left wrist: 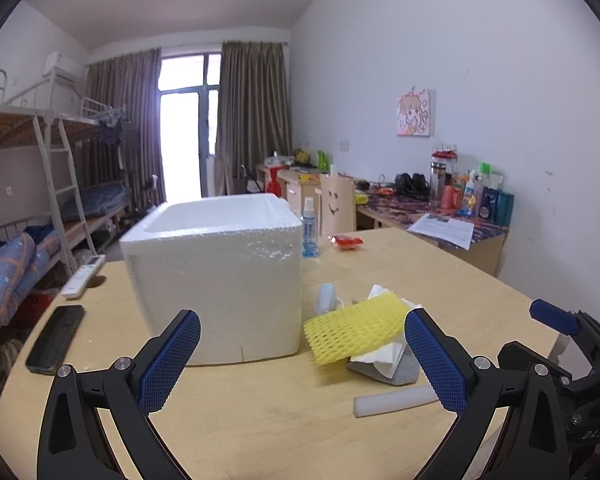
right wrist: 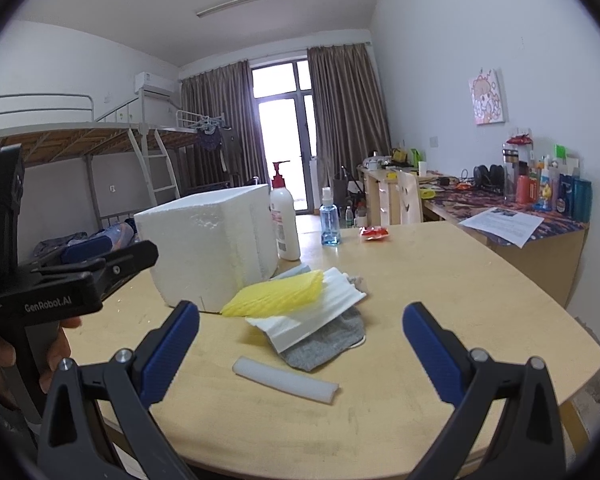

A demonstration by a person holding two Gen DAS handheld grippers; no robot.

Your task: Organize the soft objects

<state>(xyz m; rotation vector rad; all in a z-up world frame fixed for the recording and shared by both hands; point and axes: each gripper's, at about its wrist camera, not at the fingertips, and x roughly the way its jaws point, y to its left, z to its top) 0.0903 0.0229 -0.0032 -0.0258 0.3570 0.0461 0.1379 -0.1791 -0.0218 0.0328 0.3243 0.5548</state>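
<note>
Two grippers: left gripper (left wrist: 302,354) and right gripper (right wrist: 301,346) both hovered spread wide, holding nothing.
Foam tube (right wrist: 286,379): lay nearest on the wooden table (right wrist: 440,280).
Soft pile: yellow foam net (left wrist: 354,328) sat atop white foam sheet (right wrist: 320,312) and grey sock (right wrist: 324,346), just beside the styrofoam box (left wrist: 220,272).
Beyond: blue spray bottle (right wrist: 329,222), lotion pump bottle (right wrist: 284,220), red packet (right wrist: 374,233).

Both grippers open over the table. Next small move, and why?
Probably lower the right gripper onto the yellow foam net. It tops the pile beside the foam box, nothing is held, and the left gripper is also open.
</note>
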